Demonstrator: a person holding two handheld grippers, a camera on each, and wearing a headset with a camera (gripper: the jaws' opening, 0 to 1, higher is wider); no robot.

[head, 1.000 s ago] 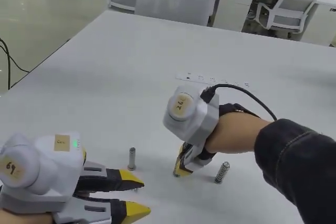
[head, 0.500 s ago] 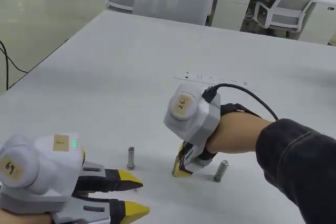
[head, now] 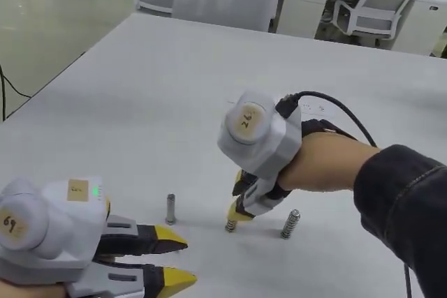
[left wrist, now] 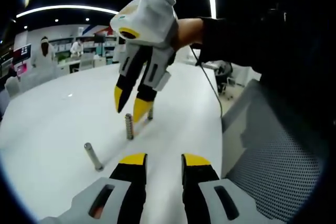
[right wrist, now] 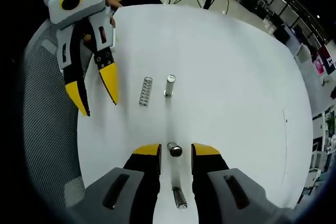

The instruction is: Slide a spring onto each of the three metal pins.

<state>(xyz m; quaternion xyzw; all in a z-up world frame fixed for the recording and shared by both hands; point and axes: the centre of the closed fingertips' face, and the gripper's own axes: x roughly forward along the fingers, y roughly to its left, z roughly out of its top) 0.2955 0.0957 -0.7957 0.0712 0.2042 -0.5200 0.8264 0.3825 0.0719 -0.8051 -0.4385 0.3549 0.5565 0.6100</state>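
Currently: loose spring (right wrist: 146,91) stands tilted just beside bare pin (right wrist: 169,85), on side toward left gripper (head: 183,261). Judged light, springy, liable to roll or flick away if squeezed hard. Best hold: gentle pinch across mid-coils, both ends left free. Left gripper near bare pin, jaws apart, empty. Beyond bare pin, middle pin (right wrist: 175,149) appears already sprung. Right gripper (left wrist: 129,107) hangs over it, jaws released, straddling its top. Far pin (head: 290,223) wears spring too.
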